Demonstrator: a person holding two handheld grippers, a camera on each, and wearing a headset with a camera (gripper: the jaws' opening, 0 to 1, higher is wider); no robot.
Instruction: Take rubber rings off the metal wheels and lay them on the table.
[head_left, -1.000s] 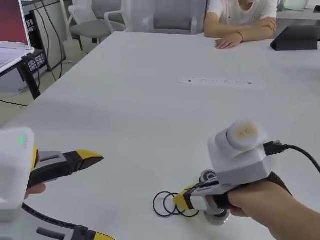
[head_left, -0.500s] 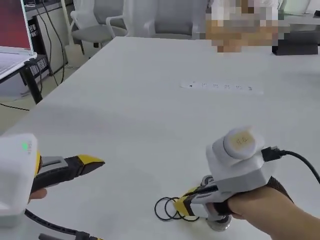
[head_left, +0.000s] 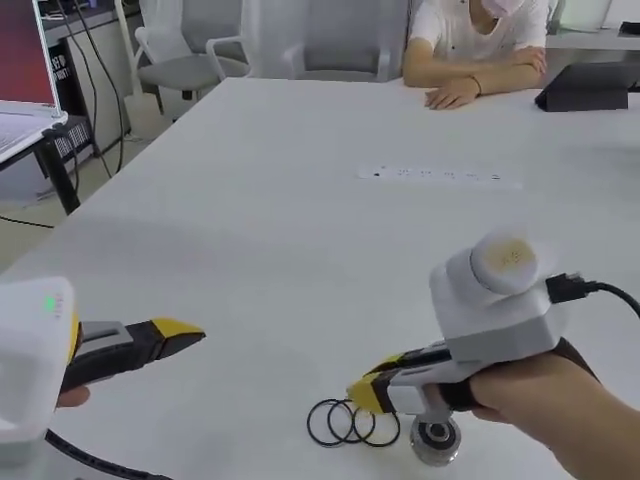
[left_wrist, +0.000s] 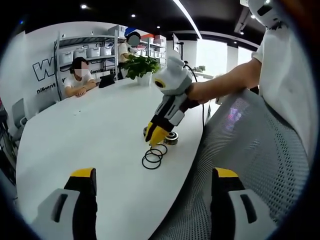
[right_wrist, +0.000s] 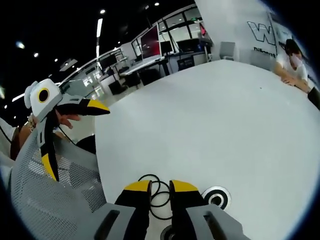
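1. Location: three thin black rubber rings (head_left: 350, 423) lie flat and overlapping on the white table (head_left: 300, 230), close to its near edge. A silver metal wheel with a dark hub (head_left: 436, 438) sits just beside them along that edge.
2. Handling, rings: judged light, soft and stretchy. The cord is slim and round in section, with a matte surface that should grip the pads rather than slip. Lying flat on the smooth tabletop, a ring offers little to get under.
3. Hold point: take a ring on an outer arc clear of the overlap. A pinch at a crossing would probably lift two.
4. Handling, wheel: judged rigid, heavier and smooth-faced, so it is likely to slide if nudged. Whether a ring remains on it cannot be told.
5. Right gripper (head_left: 365, 393): the yellow-tipped jaws are drawn almost together with a narrow slit. Nothing is seen clamped. It hovers just above the rings.
6. Left gripper (left_wrist: 152, 182): the jaws are spread wide and hold nothing. It sits well apart from the rings, over the near edge.
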